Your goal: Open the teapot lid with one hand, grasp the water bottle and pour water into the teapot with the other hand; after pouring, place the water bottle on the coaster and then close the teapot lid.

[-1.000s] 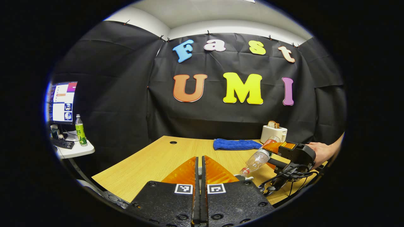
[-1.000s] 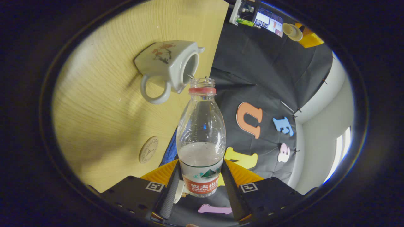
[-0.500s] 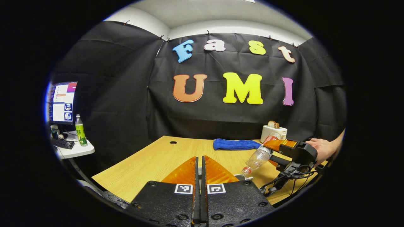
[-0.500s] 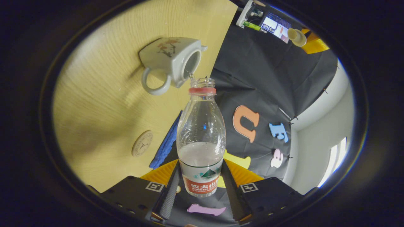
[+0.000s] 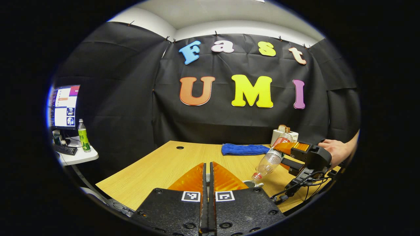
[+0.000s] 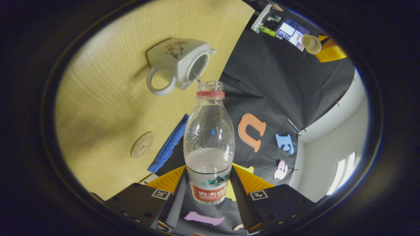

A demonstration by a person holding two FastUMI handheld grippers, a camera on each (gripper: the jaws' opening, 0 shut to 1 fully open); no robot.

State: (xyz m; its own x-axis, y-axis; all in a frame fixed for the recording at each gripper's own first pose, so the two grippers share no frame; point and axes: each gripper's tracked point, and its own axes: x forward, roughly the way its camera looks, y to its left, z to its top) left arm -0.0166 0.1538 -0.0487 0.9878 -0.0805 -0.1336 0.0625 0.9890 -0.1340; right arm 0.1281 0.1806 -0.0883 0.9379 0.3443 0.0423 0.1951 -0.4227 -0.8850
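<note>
In the right gripper view my right gripper [image 6: 209, 178] is shut on the clear water bottle [image 6: 209, 137], which is capless and tilted. Its mouth is just by the opening of the white teapot [image 6: 178, 60], and a thin dribble of water leaves it. The teapot stands lidless on the wooden table [image 6: 108, 108]. The round coaster [image 6: 142, 145] lies bare beside it. Off to the side the left gripper [image 6: 328, 52] holds the teapot lid [image 6: 311, 44] aloft. In the left gripper view my left gripper [image 5: 206, 170] has its fingers together. The bottle [image 5: 269, 162] slopes down to the teapot rim [image 5: 253, 184].
A blue towel [image 5: 244, 149] lies at the back of the table, with a white toaster [image 5: 283, 134] holding bread behind it. A person's hand [image 5: 334, 150] holds the right gripper. A side desk [image 5: 77, 155] carries a monitor, a keyboard and a green bottle.
The right gripper has tipped the bottle a little steeper and raised its base, with the mouth staying at the teapot opening. The left gripper has held still.
</note>
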